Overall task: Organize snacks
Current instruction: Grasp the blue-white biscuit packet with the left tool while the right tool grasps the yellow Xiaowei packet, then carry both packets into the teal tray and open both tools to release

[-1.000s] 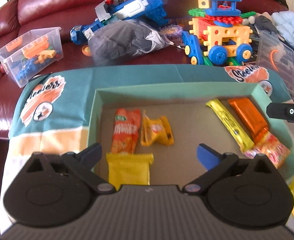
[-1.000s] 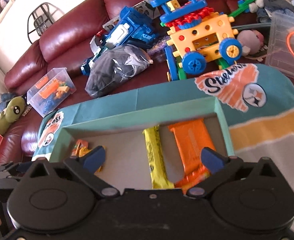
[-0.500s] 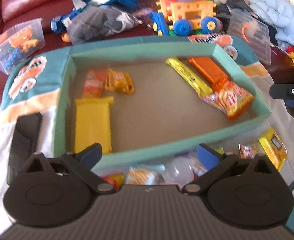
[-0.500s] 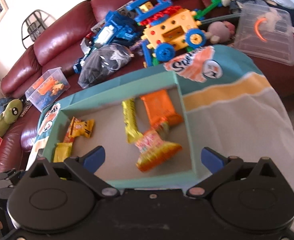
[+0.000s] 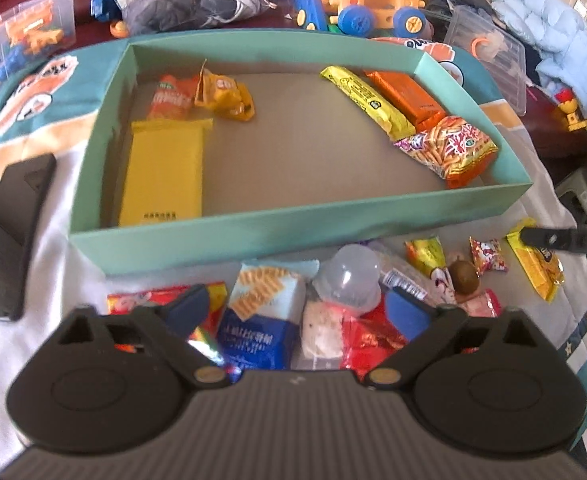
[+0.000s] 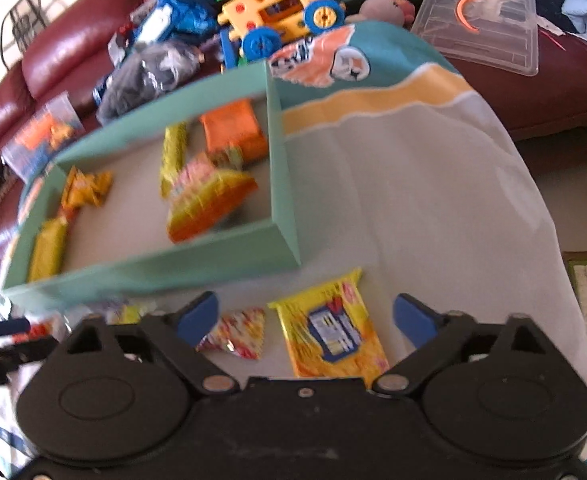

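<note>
A shallow teal box (image 5: 293, 220) sat on a cloth-covered table (image 5: 53, 264) before a red leather sofa (image 6: 73, 52) strewn with toys, partly filled with snacks. Along its left side lay a flat yellow packet (image 5: 161, 176), an orange bag (image 5: 169, 98) and a small crumpled yellow wrapper (image 5: 225, 96); at its right end rested a long yellow bar (image 5: 367, 100), an orange block-shaped pack (image 5: 407, 94) and a bag printed with crisps (image 5: 449, 150).

The left gripper (image 5: 297, 308) hung above a loose pile in front of the box, its blue-tipped jaws spread but closing, pinching nothing; beneath them lay a blue-and-white biscuit pack (image 5: 259, 312), a clear plastic dome (image 5: 349, 280) and red wrappers (image 5: 369, 340). A dark phone-like slab (image 5: 9, 236) lay on the cloth to the box's left.

The right gripper (image 6: 305, 318), likewise spread and closing on nothing, hovered over a yellow packet with a blue label (image 6: 331, 328) and a small red-patterned sachet (image 6: 235, 332), both on the cloth just outside the box's near right corner. That view was blurred.
</note>
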Available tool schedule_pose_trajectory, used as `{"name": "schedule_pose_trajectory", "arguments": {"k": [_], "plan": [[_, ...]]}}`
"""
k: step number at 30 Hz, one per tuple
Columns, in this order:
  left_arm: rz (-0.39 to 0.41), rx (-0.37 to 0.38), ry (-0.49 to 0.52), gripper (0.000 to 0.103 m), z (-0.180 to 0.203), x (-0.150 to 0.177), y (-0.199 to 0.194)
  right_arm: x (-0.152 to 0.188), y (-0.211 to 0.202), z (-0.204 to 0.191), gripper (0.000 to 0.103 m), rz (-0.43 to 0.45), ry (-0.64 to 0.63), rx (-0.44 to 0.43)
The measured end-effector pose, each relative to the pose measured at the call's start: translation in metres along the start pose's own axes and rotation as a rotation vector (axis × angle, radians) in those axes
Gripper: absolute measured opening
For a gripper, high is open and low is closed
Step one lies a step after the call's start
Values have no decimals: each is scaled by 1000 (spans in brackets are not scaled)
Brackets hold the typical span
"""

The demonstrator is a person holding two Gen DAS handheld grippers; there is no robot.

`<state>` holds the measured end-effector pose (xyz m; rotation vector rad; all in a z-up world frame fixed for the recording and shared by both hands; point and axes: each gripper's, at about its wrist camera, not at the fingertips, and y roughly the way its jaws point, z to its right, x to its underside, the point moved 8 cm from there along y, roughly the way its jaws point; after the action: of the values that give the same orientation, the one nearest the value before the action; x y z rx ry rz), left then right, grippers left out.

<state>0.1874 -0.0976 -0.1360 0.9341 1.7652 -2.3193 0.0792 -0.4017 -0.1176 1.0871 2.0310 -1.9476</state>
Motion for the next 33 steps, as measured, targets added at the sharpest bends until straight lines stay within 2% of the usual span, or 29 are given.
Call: {"name": "schedule_pose_trajectory", "arguments": {"k": [2,3,5,9,11,13,15,18,22,23,24,25,27,33], "plan": [[-20,18,-13,80,-5,5,3,7,5,-1,74,-15,-20,17],[-25,21,-15,76,-7,8,4,10,6,-2,63,-18,-33,30],[-28,22,-6,74,-13,13,3,16,8,-5,48,-20,-58,64],[-27,-6,30,74,-24,23,-2,27,3,-17,47,-3,-69,51],[-33,-12,48,70,-28,26,-4,34,0,-26,47,-4,-83,27],[-35,-15,75,55,-29,27,-5,36,-2,-33,47,-3,-101,14],[-33,-3,78,44,-27,24,-5,39,-4,-37,47,5,-123,24],[-20,-26,113,45,-20,17,-4,40,-5,-38,47,11,-121,28],[-67,-40,154,53,-17,13,14,37,-5,-36,47,11,-118,22],[-54,-52,185,53,-15,12,15,37,-4,-36,47,13,-115,20],[-54,-59,205,51,-13,13,16,37,-5,-36,47,14,-112,18],[-51,-70,223,43,-11,15,15,37,-4,-35,47,17,-110,16],[-53,-76,246,42,-6,22,11,38,-4,-35,47,22,-110,12],[-38,-80,151,44,-11,35,1,41,-5,-38,47,41,-131,29]]}}
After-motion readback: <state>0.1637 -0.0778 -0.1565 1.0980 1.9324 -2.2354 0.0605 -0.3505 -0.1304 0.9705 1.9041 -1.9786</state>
